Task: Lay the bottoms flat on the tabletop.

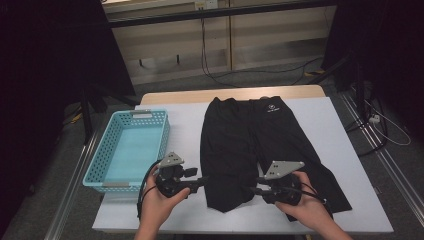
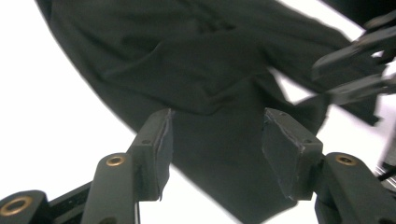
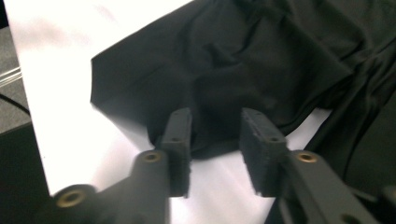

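Closing in on the black shorts (image 1: 260,145) from both sides; shorts lie flat on the table (image 1: 345,130), waistband at the far end, legs toward the person, just right of the blue basket (image 1: 131,150); left claw (image 1: 204,181) sits at the shorts' near-left leg hem, jaws apart, straddling the cloth edge in the left gripper view (image 2: 215,140) but not pinched on it; right claw (image 1: 252,190) is at the inner edge of that same leg, near the crotch gap, jaws apart too, hem tip between them in the right gripper view (image 3: 215,135), no clamp yet

Risks as I see them:
- shallow bite: right claw has only the very tip of the hem between its pads; closing there likely grabs one layer or slips off on lift
- single-layer grab: fabric is thin and doubled; a claw that catches the top layer alone will open the leg up instead of folding it
- uneven pull: both claws on one leg, the other leg lying loose right of the shorts' centre; lifting could drag the whole garment toward the basket and skew the fold
- left claw is close to the basket's near-right corner; a wide swing could knock it
- black cloth on black jaws; contact is hard to judge by eye
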Action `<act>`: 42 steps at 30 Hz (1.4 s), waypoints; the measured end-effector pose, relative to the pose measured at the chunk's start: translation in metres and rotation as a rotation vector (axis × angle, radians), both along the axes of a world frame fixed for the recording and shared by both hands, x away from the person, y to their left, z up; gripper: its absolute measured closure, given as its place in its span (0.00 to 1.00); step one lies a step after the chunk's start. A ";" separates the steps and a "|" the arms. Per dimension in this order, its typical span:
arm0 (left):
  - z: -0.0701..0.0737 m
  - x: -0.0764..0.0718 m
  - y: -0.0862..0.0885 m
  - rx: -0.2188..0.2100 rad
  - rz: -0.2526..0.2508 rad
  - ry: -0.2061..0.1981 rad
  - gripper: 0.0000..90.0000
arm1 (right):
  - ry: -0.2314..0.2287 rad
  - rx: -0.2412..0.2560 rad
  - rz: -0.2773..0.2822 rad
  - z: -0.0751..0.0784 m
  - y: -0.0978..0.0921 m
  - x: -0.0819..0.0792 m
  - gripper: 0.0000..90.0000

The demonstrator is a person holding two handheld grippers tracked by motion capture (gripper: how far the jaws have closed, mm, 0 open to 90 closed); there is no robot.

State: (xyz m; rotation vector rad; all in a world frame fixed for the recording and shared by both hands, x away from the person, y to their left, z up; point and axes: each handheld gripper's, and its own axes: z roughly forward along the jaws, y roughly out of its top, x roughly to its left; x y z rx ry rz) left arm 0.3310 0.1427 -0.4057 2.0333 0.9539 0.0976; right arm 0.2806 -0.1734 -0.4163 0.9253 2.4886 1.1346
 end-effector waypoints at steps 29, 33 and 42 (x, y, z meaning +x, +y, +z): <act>-0.014 0.038 -0.022 0.066 0.114 0.008 1.00 | -0.055 0.015 -0.114 -0.007 0.003 0.025 0.45; -0.025 0.051 -0.017 0.093 0.132 0.002 1.00 | -0.053 0.007 -0.129 -0.009 0.005 0.028 0.43; -0.024 0.038 -0.010 0.082 0.087 -0.031 0.52 | -0.062 -0.016 -0.101 -0.012 0.016 0.027 0.43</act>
